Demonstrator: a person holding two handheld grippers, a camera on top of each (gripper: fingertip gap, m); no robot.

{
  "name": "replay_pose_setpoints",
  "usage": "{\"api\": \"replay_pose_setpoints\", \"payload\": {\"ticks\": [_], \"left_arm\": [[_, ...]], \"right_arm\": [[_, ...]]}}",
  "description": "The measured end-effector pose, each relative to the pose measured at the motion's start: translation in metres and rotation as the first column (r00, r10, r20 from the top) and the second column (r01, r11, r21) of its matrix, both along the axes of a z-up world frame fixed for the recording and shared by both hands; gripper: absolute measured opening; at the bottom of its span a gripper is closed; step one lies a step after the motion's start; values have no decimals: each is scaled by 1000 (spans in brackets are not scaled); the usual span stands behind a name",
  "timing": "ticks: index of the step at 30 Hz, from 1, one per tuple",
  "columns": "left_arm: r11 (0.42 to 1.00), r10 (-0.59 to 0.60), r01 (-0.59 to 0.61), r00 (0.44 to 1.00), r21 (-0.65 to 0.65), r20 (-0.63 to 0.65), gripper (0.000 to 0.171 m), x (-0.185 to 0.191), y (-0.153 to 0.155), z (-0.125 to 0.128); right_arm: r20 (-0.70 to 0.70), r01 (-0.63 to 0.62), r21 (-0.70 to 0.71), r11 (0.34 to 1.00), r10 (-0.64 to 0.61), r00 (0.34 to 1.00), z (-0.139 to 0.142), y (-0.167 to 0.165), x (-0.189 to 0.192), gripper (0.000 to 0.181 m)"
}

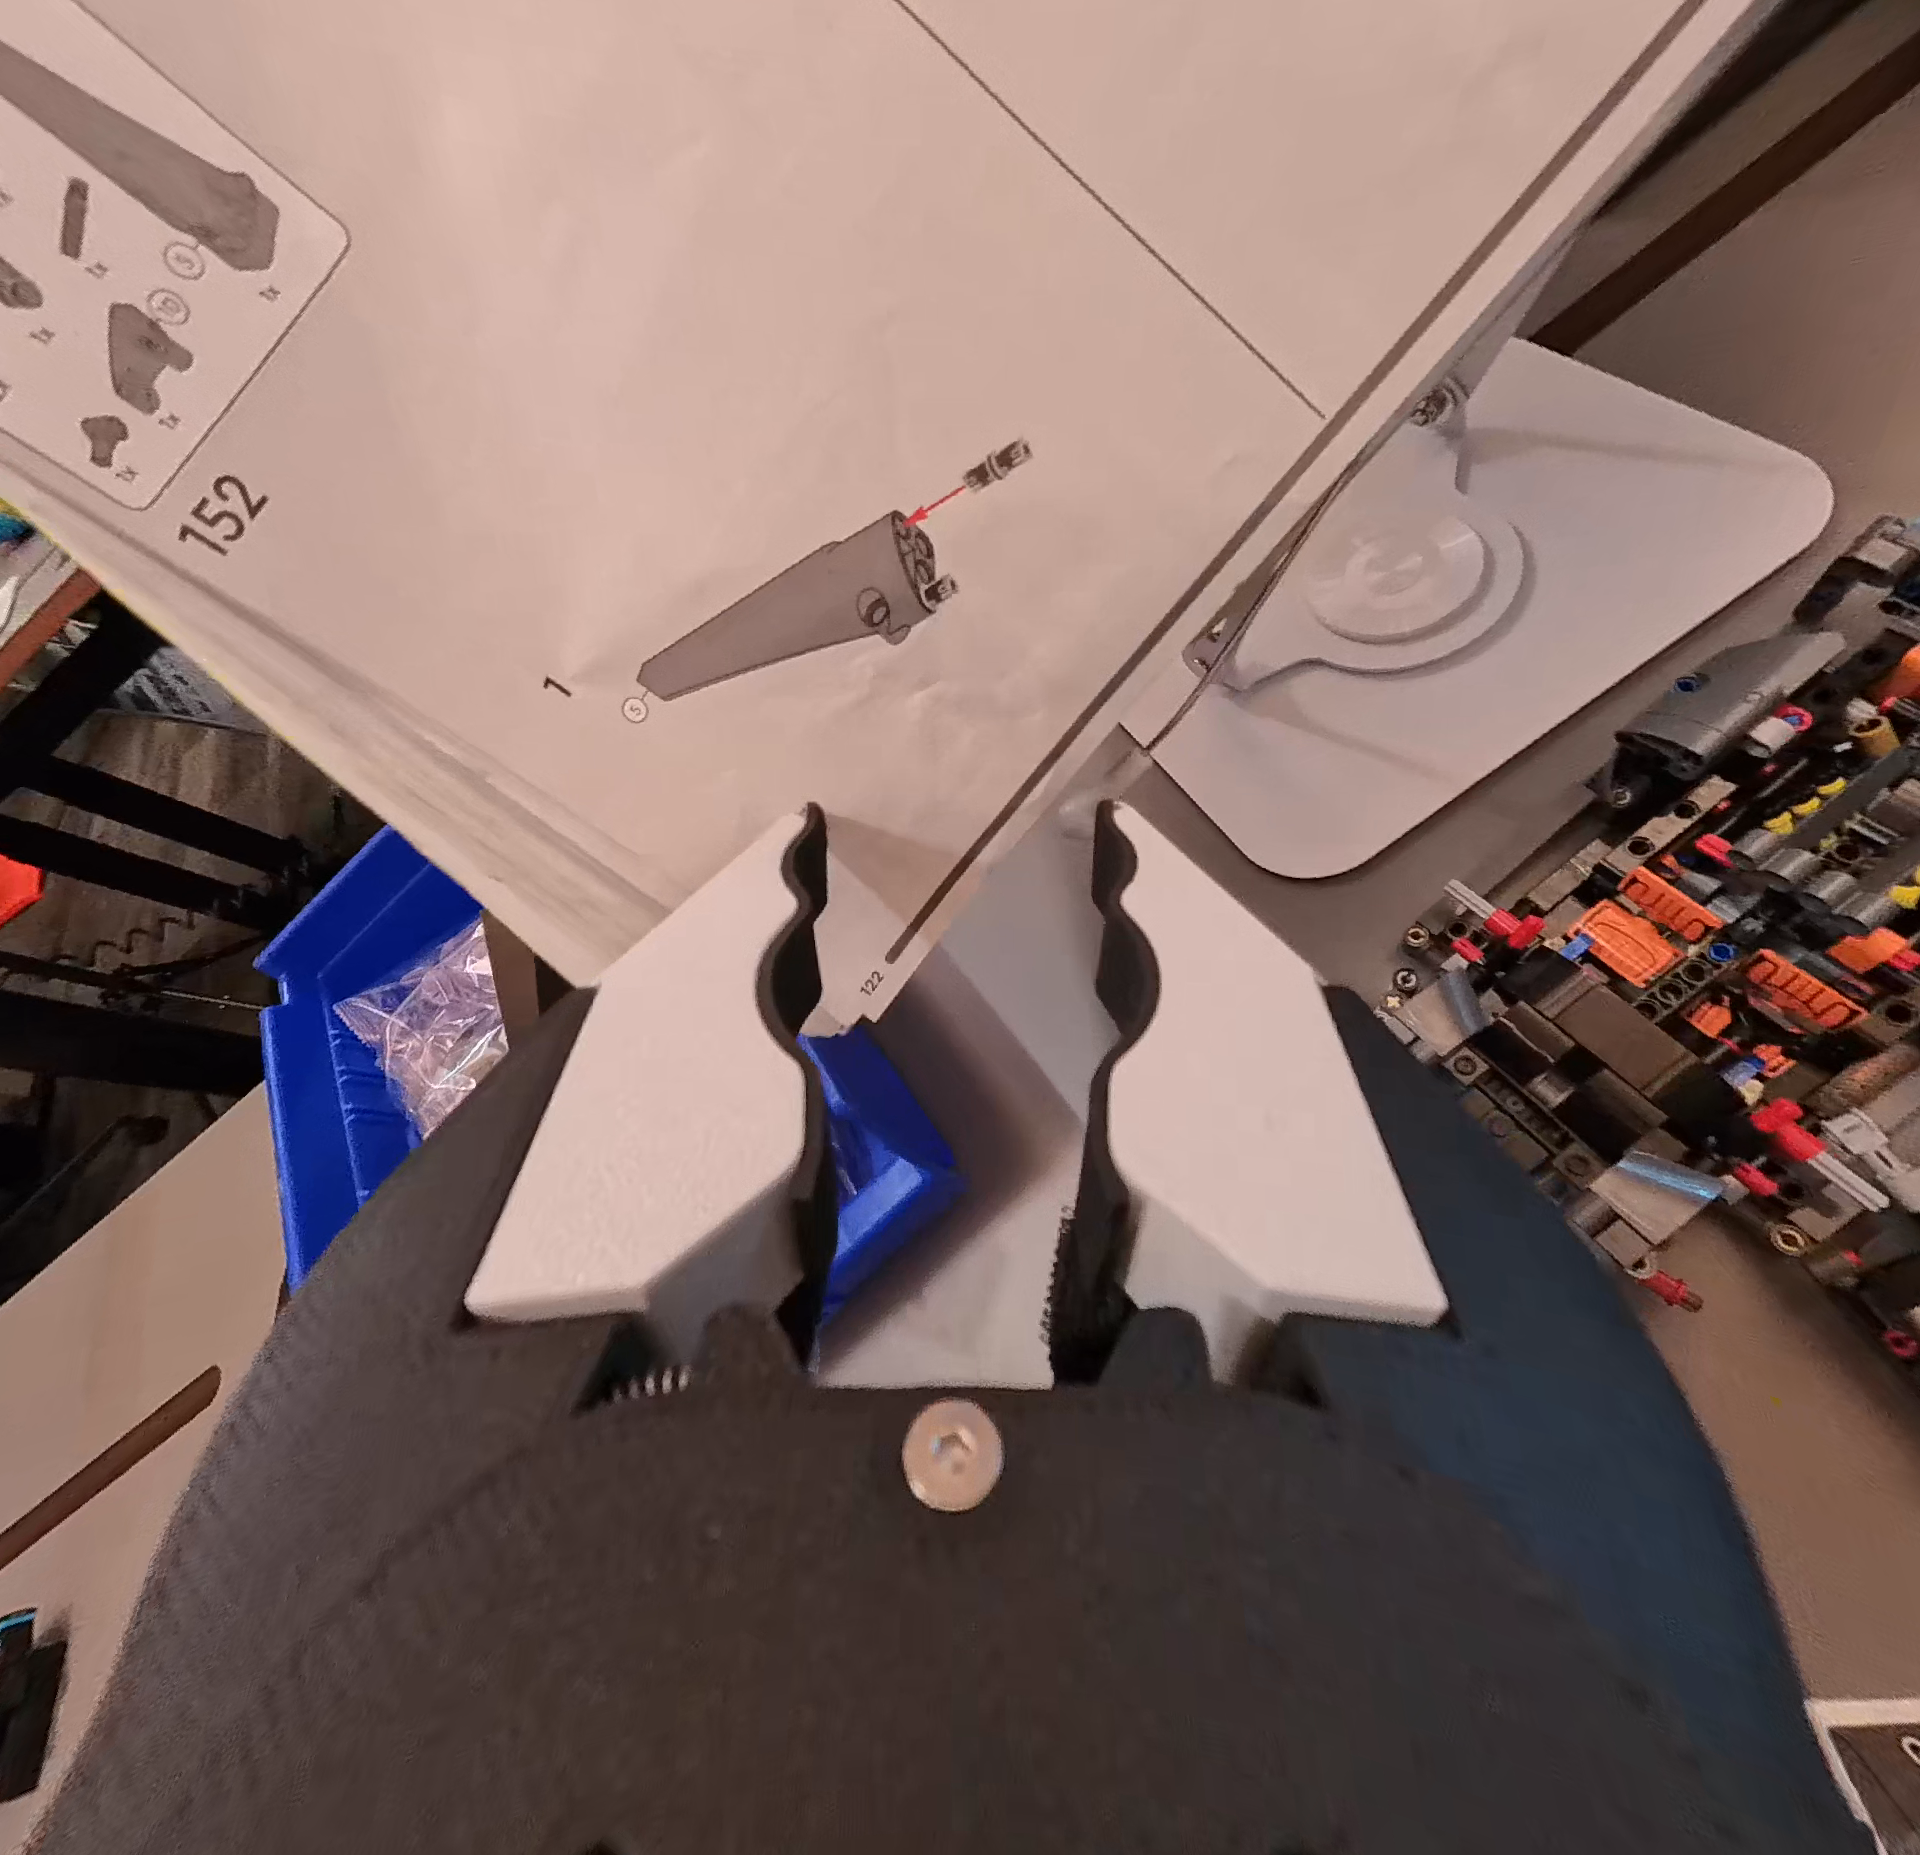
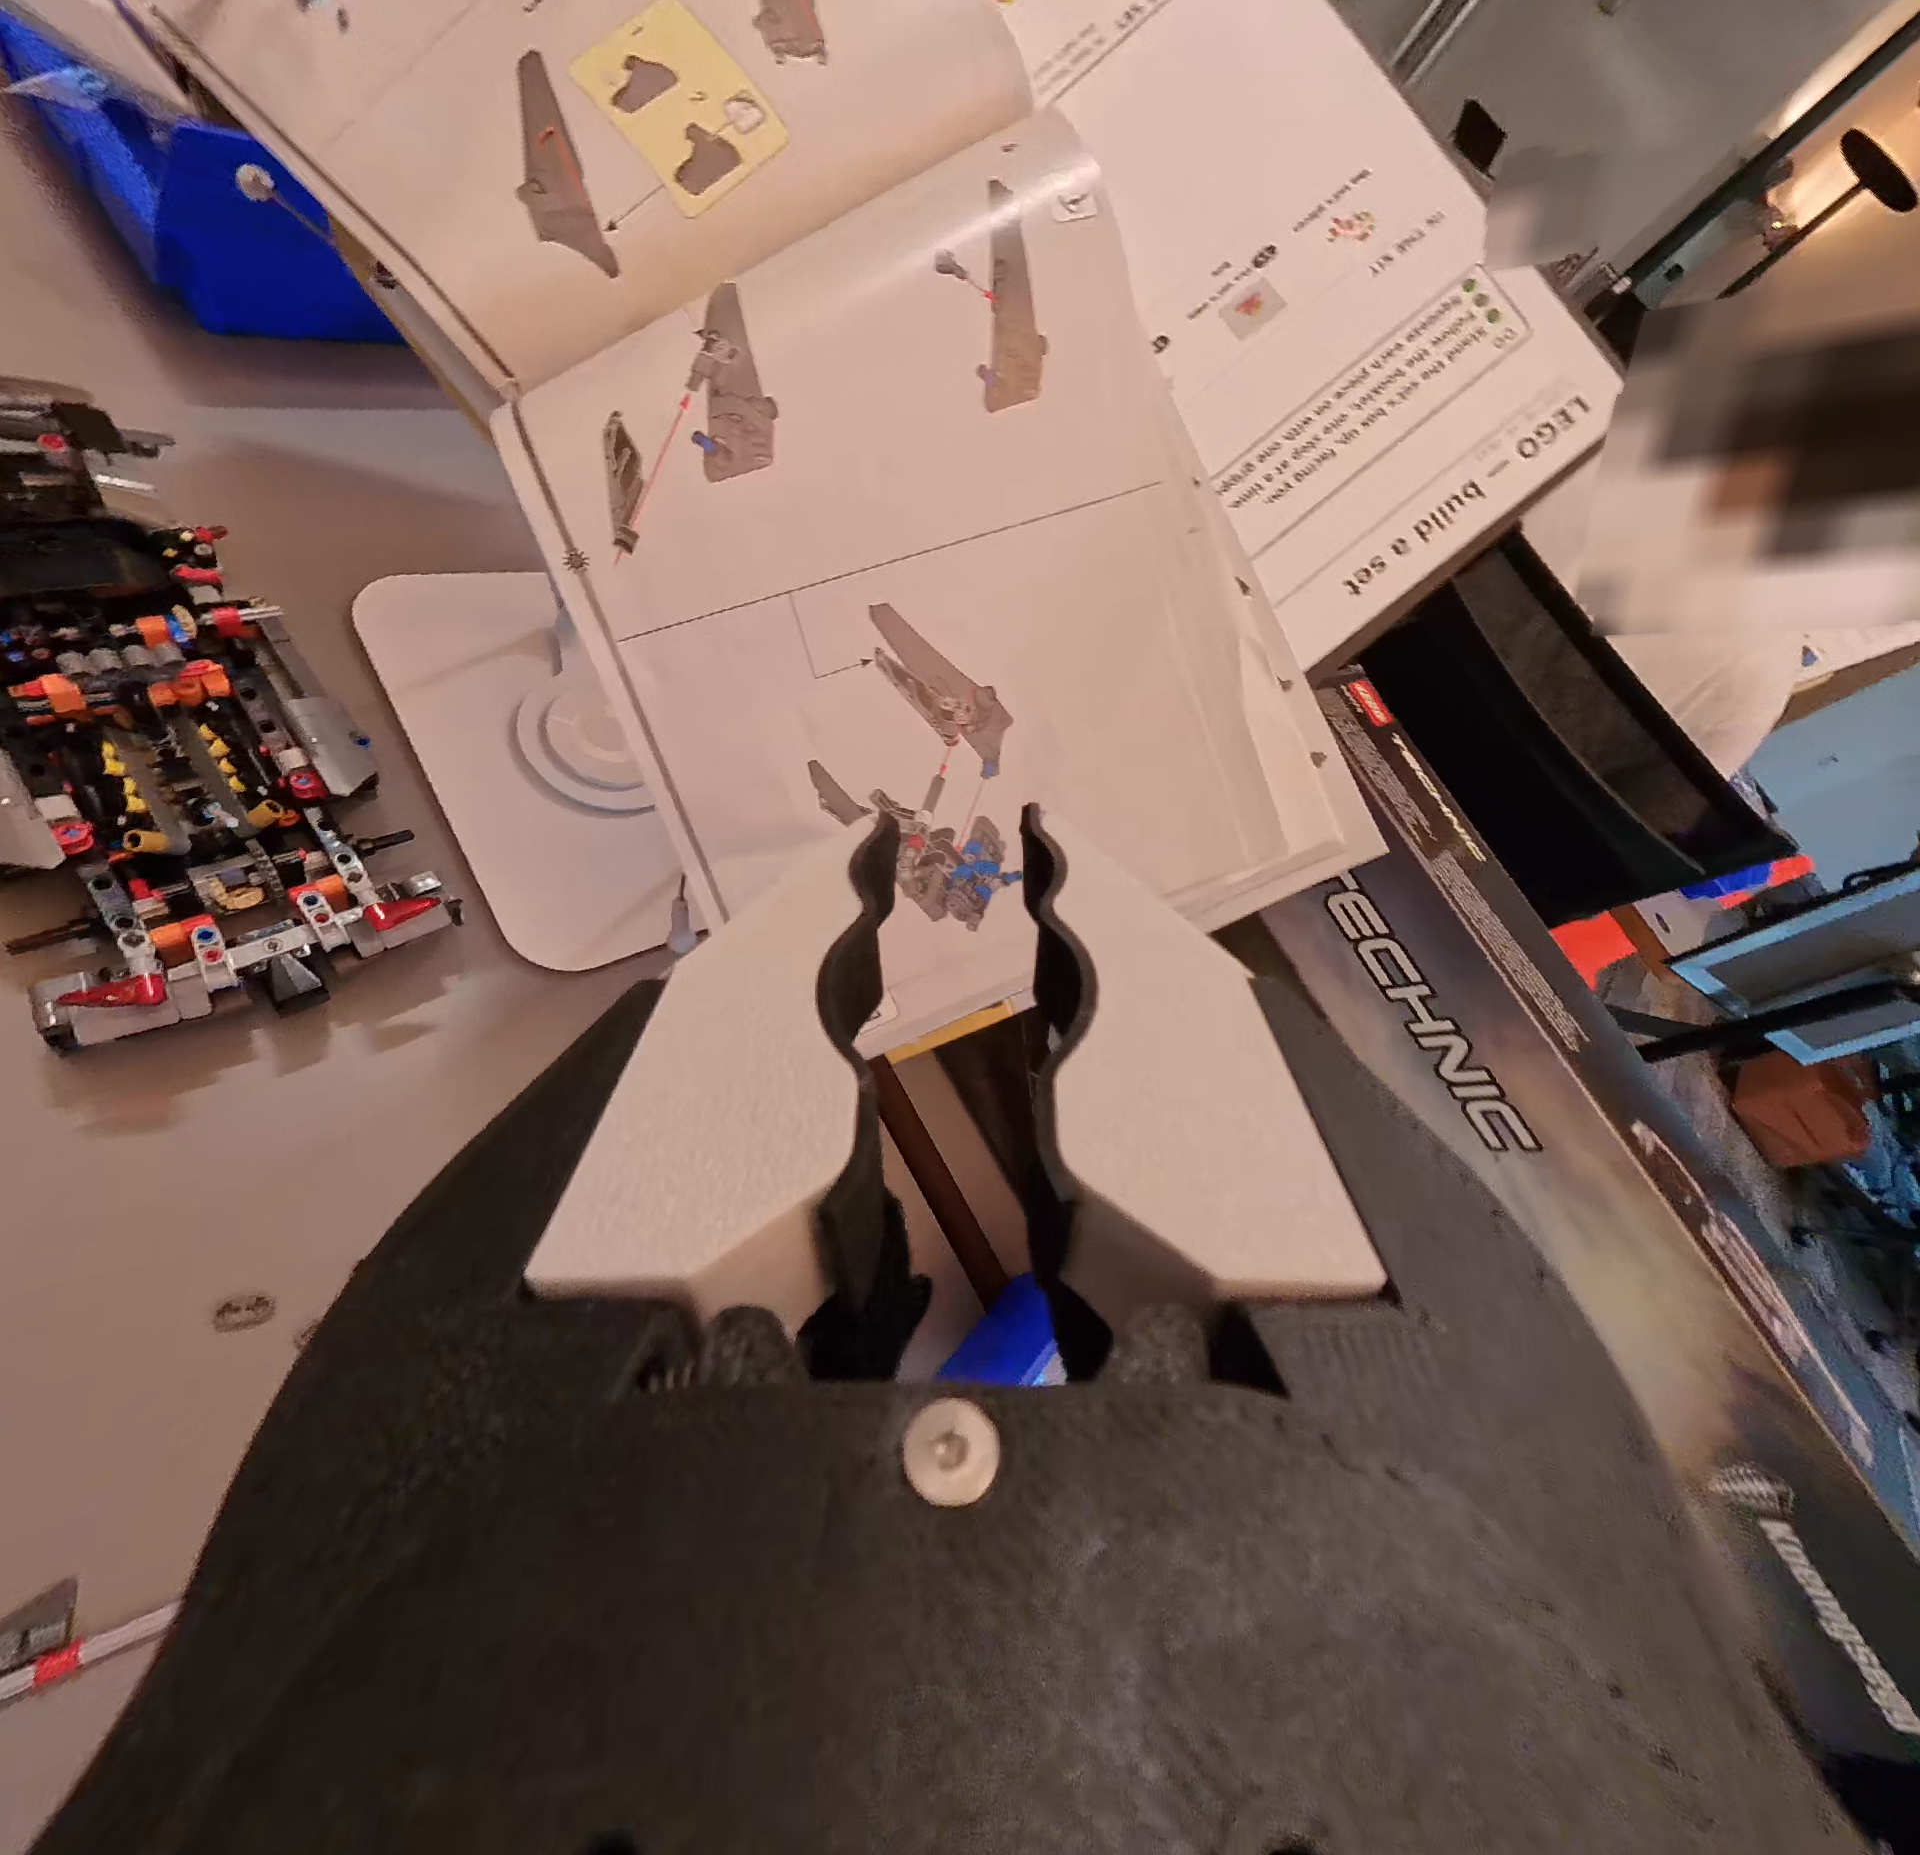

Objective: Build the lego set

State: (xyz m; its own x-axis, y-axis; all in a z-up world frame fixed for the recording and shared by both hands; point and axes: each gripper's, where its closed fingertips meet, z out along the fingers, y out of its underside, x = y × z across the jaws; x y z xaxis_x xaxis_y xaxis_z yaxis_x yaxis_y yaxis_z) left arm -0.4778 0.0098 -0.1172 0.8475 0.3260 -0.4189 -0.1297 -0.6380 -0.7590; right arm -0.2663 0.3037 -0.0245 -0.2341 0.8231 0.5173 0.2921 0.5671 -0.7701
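Left hand-held gripper [image 1: 961, 839] wide open round instruction booklet [image 1: 665, 351] corner; right hand-held gripper [image 2: 956, 839] half-open, empty, nr pages.

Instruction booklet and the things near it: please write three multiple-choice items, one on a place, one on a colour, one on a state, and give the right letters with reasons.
1. In the right wrist view, where is the half-built model relative to the instruction booklet?
A. to its left
B. to its right
C. on top of it

2. What colour is the parts bin beside the booklet?
A. green
B. blue
C. yellow

3. What is the state of the left tongs?
A. shut on a brick
B. shut on a page
C. open, holding nothing

Answers:
1 A, the model lies on the table left of the booklet's white stand.
2 B, its walls are blue, with clear bags inside.
3 C, a wide gap shows between the fingers, though a page corner sits in it.
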Motion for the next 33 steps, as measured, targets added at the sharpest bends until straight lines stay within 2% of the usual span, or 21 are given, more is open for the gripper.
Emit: {"api": "replay_pose_setpoints", "payload": {"ticks": [1, 9, 33], "left_arm": [[1000, -5, 5, 1000, -5, 2, 50, 1, 1, -1], [1000, -12, 12, 1000, -23, -8, 49, 4, 5, -4], [996, -48, 46, 998, -77, -29, 44, 12, 9, -9]], "right_arm": [[-10, 10, -12, 1000, -10, 1000, 2, 3, 1, 22], [-54, 63, -62, 996, -66, 996, 13, 20, 10, 21], [-44, 46, -55, 997, -48, 998, 12, 16, 9, 21]]}}
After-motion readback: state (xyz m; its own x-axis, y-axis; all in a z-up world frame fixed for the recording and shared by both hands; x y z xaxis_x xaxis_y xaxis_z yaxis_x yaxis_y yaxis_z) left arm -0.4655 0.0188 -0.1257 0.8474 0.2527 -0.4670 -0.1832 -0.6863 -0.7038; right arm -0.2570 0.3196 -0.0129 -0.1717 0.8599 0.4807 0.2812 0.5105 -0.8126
